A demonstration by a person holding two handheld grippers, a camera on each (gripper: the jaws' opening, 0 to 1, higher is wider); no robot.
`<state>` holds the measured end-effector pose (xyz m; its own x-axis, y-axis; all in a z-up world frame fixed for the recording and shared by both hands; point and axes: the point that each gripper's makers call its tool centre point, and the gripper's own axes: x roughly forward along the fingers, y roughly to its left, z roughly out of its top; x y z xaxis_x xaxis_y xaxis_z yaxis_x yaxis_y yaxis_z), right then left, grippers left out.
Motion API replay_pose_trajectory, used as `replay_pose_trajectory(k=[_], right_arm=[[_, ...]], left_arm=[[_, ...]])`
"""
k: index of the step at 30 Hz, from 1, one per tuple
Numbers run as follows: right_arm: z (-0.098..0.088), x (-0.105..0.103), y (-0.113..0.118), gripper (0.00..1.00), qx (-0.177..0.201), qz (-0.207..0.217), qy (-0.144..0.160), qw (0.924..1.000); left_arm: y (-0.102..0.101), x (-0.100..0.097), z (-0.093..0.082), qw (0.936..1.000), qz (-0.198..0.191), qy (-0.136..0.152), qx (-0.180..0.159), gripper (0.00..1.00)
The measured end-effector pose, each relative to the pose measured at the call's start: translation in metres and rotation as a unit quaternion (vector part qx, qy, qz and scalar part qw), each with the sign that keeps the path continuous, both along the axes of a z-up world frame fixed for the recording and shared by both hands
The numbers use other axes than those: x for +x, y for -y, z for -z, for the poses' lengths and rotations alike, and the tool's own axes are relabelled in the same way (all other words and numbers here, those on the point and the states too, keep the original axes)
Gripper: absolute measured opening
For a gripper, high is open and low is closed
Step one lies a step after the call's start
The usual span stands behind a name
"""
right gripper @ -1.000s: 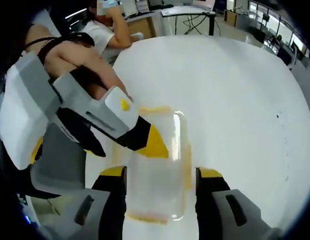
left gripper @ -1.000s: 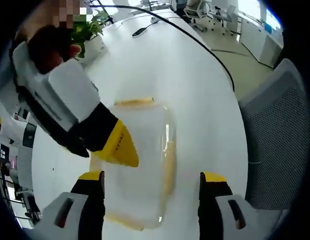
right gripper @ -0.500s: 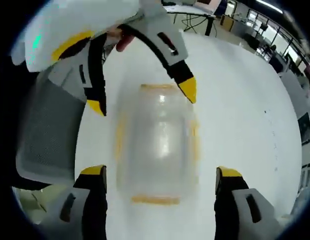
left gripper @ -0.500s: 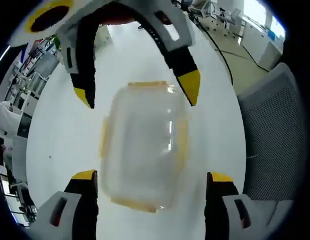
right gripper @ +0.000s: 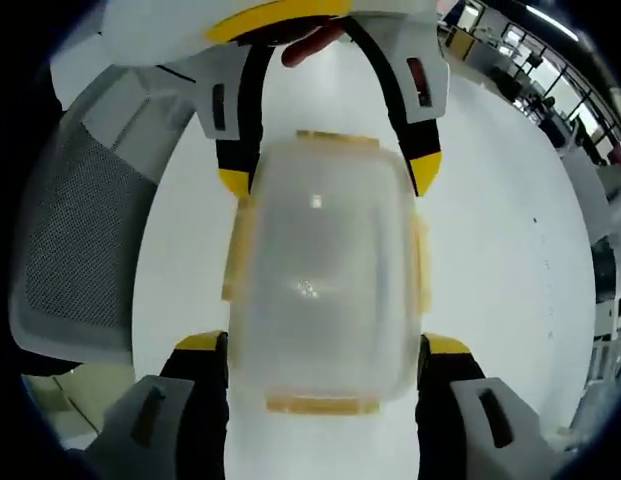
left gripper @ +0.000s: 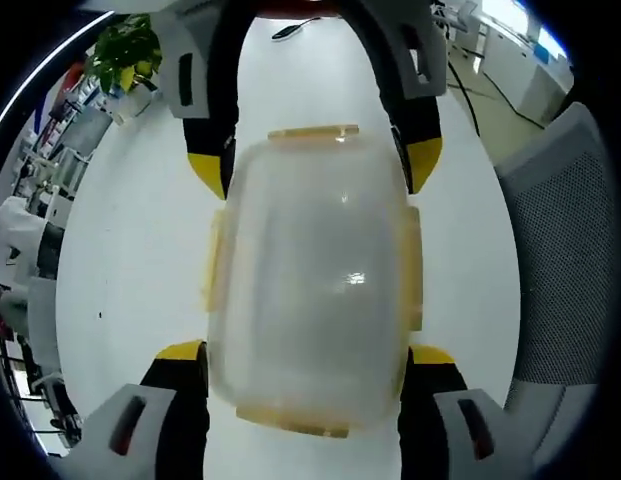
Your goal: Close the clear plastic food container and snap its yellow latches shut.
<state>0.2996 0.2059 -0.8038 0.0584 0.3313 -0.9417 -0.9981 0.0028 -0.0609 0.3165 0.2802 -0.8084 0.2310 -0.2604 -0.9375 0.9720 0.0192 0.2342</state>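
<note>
The clear plastic container lies on the white table with its lid on; yellow latches stick out along each side. My left gripper is open, its jaws flanking the container's near end, close to the walls. My right gripper comes in from the far side and straddles the other end. In the right gripper view the same container sits between my right gripper at the bottom and my left gripper at the top. I cannot tell whether the jaws touch the walls.
A grey mesh chair stands at the table's edge, and the chair also shows at the left of the right gripper view. A potted plant and a black device sit far back on the table. A fingertip rests on the left gripper.
Both grippers have come down closer over the container and face each other across it. Their jaws have narrowed from wide apart to flanking its two ends.
</note>
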Motion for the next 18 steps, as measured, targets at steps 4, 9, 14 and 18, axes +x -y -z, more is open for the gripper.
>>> replay_pose_trajectory(k=[4, 9, 14, 18], right_arm=[[0.000, 0.001, 0.000, 0.74, -0.001, -0.007, 0.000, 1.0000], [0.001, 0.004, -0.006, 0.74, -0.007, -0.025, 0.003, 0.9997], [0.002, 0.012, -0.018, 0.75, -0.006, -0.038, 0.007, 0.9992], [0.002, 0.020, -0.026, 0.75, -0.001, -0.042, 0.009, 0.9991]], left_arm=[[-0.001, 0.000, 0.000, 1.0000, -0.007, -0.002, -0.001, 0.75], [-0.007, 0.000, -0.001, 0.9995, -0.029, -0.002, -0.009, 0.75], [-0.017, 0.005, -0.001, 0.9986, -0.050, 0.000, -0.018, 0.75], [-0.024, 0.012, -0.001, 0.9981, -0.060, 0.001, -0.017, 0.75]])
